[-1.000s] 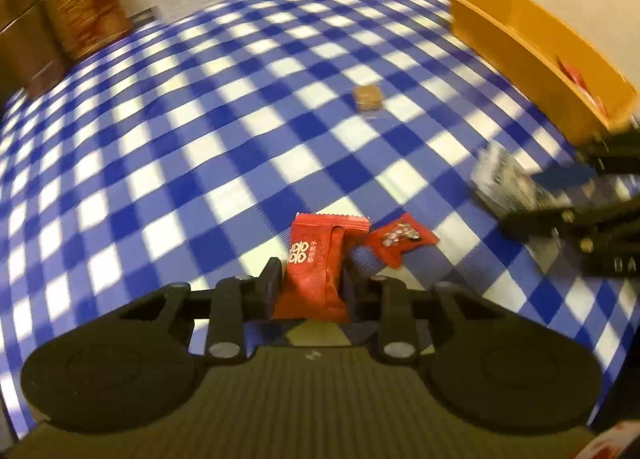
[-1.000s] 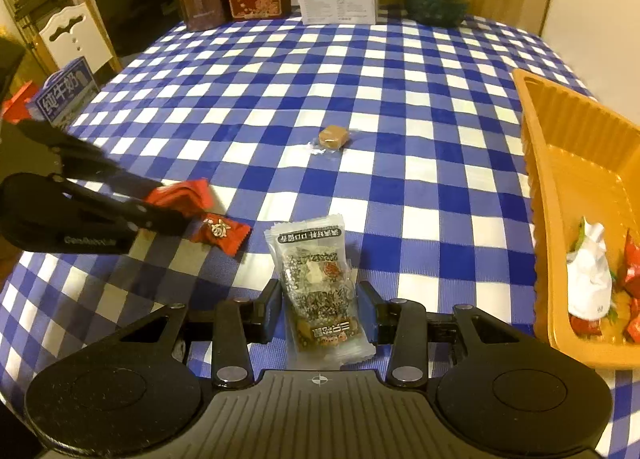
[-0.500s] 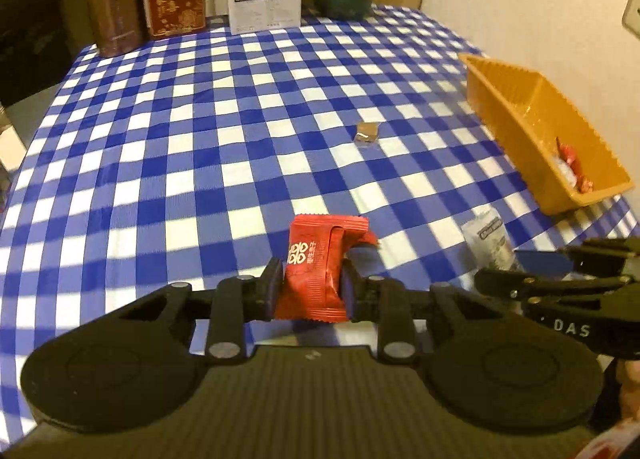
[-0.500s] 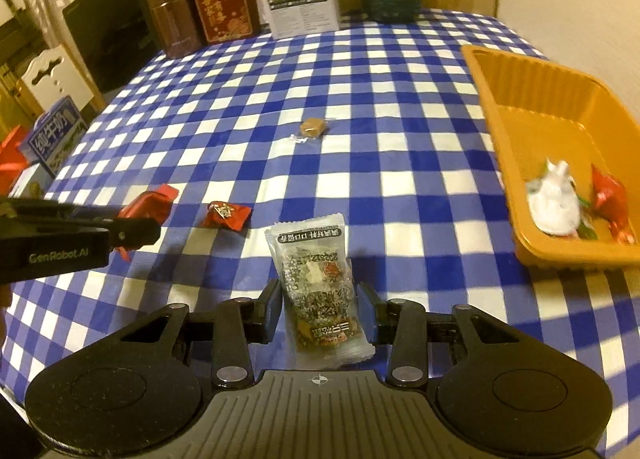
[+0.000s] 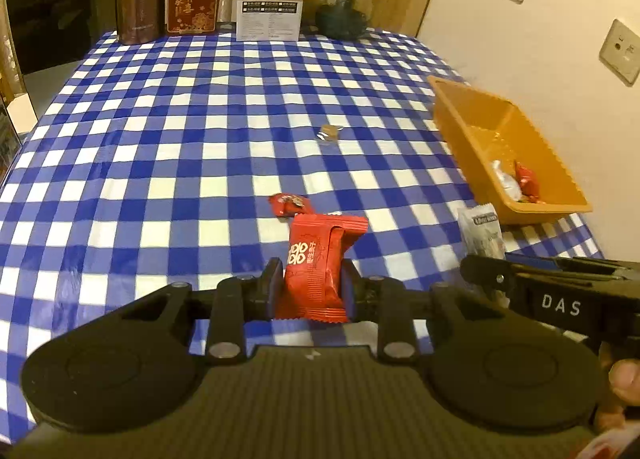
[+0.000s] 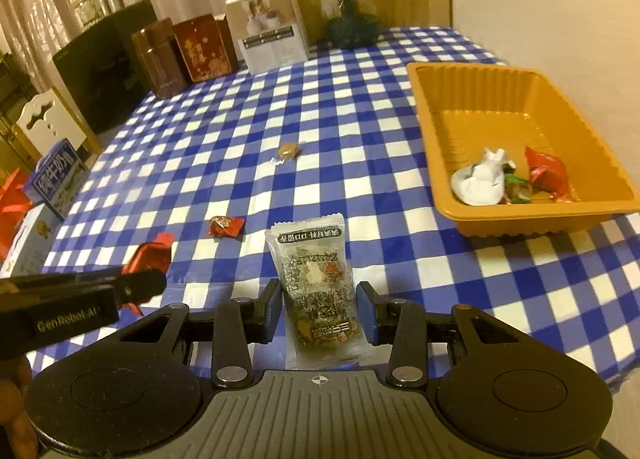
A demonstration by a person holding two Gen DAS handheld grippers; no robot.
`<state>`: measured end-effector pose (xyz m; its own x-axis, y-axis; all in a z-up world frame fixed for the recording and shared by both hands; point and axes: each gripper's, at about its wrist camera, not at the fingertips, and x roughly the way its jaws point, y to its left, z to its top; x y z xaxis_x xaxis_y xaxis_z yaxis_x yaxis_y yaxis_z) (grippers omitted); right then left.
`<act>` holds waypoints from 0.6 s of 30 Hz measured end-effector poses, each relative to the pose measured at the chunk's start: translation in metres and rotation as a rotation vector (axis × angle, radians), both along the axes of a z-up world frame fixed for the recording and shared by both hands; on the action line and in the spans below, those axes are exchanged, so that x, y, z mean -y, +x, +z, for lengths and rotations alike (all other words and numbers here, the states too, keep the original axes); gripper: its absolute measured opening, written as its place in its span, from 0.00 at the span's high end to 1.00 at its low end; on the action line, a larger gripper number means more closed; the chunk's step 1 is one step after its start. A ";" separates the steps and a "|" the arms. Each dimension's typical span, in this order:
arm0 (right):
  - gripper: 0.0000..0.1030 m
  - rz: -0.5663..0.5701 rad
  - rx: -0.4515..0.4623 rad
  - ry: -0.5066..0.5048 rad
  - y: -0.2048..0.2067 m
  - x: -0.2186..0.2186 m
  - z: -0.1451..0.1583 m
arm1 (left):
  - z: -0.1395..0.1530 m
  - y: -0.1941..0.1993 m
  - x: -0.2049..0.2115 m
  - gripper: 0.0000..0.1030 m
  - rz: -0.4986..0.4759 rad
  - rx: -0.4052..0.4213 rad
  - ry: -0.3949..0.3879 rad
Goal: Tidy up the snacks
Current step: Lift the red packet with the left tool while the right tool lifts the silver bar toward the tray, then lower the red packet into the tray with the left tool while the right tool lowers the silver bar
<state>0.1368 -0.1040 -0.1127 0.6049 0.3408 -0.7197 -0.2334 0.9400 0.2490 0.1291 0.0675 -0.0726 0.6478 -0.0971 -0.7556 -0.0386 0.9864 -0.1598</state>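
The orange tray at the right edge of the blue-checked bench holds white, green and red wrapped snacks, while the left gripper clenches a red packet and the right gripper grasps a clear nut packet above the bench, boxes lining the far wall.

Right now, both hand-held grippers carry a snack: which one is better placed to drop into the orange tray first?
Right, probably. The right hand-held gripper, holding the clear nut-mix packet, sits nearer the orange tray. The left hand-held gripper, shut on the red snack packet, is farther away, beyond the right one.
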 end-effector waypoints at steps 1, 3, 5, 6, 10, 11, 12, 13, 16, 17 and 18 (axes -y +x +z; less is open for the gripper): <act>0.61 -0.003 0.001 0.004 -0.003 0.003 0.003 | 0.002 -0.003 0.004 0.74 0.000 0.004 -0.003; 0.61 -0.008 0.007 0.008 -0.007 0.007 0.009 | 0.007 -0.008 0.012 0.74 -0.003 0.010 0.000; 0.61 -0.011 0.014 0.008 -0.011 0.011 0.015 | 0.012 -0.011 0.020 0.74 -0.004 0.018 -0.005; 0.61 -0.014 0.017 0.010 -0.012 0.013 0.017 | 0.014 -0.011 0.023 0.74 -0.004 0.024 -0.006; 0.61 -0.028 0.034 0.009 -0.017 0.023 0.027 | 0.024 -0.011 0.038 0.74 -0.025 0.040 -0.009; 0.61 -0.034 0.036 0.010 -0.018 0.026 0.029 | 0.026 -0.011 0.041 0.74 -0.029 0.043 -0.010; 0.61 -0.039 0.040 0.010 -0.019 0.030 0.032 | 0.027 -0.010 0.044 0.74 -0.034 0.044 -0.011; 0.61 -0.046 0.044 0.009 -0.019 0.033 0.034 | 0.029 -0.010 0.047 0.74 -0.041 0.046 -0.009; 0.61 -0.068 0.062 0.003 -0.021 0.044 0.042 | 0.033 -0.006 0.055 0.74 -0.058 0.050 -0.007; 0.61 -0.074 0.068 0.001 -0.021 0.048 0.044 | 0.034 -0.004 0.057 0.74 -0.063 0.051 -0.008; 0.61 -0.080 0.072 -0.001 -0.021 0.051 0.046 | 0.035 -0.003 0.060 0.74 -0.068 0.053 -0.008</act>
